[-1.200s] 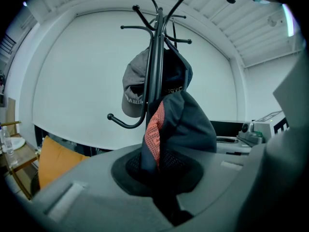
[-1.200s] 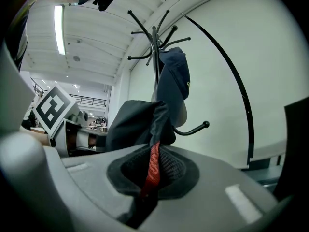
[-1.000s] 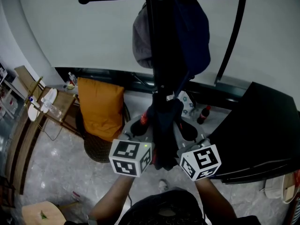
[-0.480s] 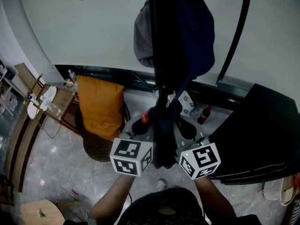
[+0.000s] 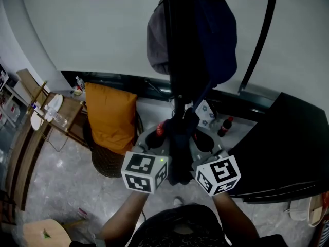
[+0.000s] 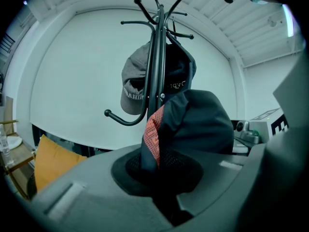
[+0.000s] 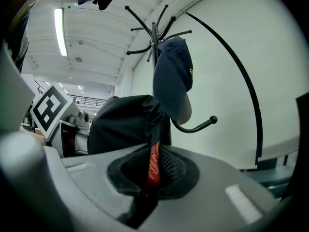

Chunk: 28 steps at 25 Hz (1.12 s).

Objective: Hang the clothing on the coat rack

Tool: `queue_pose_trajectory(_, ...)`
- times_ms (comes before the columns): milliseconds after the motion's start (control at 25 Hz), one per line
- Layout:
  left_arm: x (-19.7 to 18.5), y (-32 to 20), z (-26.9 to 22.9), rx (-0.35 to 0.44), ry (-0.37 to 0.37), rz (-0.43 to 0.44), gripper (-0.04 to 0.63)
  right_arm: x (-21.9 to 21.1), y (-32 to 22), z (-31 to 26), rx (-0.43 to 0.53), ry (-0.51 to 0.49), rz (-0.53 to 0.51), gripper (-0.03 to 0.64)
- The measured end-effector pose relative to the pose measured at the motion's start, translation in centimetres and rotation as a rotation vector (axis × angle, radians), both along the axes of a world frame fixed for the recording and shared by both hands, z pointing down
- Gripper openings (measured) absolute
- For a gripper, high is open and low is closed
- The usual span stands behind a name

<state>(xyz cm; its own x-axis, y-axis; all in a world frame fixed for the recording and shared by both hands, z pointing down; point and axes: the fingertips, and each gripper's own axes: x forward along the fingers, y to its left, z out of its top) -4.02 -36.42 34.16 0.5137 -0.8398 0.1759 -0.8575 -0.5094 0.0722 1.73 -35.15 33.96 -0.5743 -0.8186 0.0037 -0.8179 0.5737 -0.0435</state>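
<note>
Fabric up close: the left hand-held gripper (image 6: 159, 178) is clenched on a bunched fold of the dark garment (image 6: 198, 124), with orange-red mesh trim poking up out of its jaws. The right hand-held gripper (image 7: 149, 178) clamps the same garment from the other side, a red strip pinched between its jaws. So the garment hangs between the two, gathered in a lump and raised in front of the person.

It looks soft, light and limp, maybe a bit slick, the kind of cloth that sags wherever it isn't held. The collar or that red strip seems the sensible place to grip, so an opening can drop over a hook.

Just beyond stands the coat rack (image 5: 182, 45), its black pole right behind the bundle; whether they touch, I can't tell. A grey cap (image 6: 133, 88) and a navy cap (image 7: 174, 71) hang higher up. A lower curved hook (image 7: 198, 125) looks bare. Behind all that is the pale wall.
</note>
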Motion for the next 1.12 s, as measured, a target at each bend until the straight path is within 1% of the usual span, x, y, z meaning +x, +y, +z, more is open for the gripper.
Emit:
queue_pose_trajectory(400, -0.2, 0.0, 0.8, -0.027, 0.005, -0.005, 0.028, -0.1, -0.3, 0.8, -0.024, -0.011, 0.012, 0.029)
queue_pose_trajectory(1120, -0.2, 0.0, 2.2, -0.045, -0.014, 0.009, 0.028, -0.1, -0.3, 2.3, -0.047, -0.007, 0.024, 0.029)
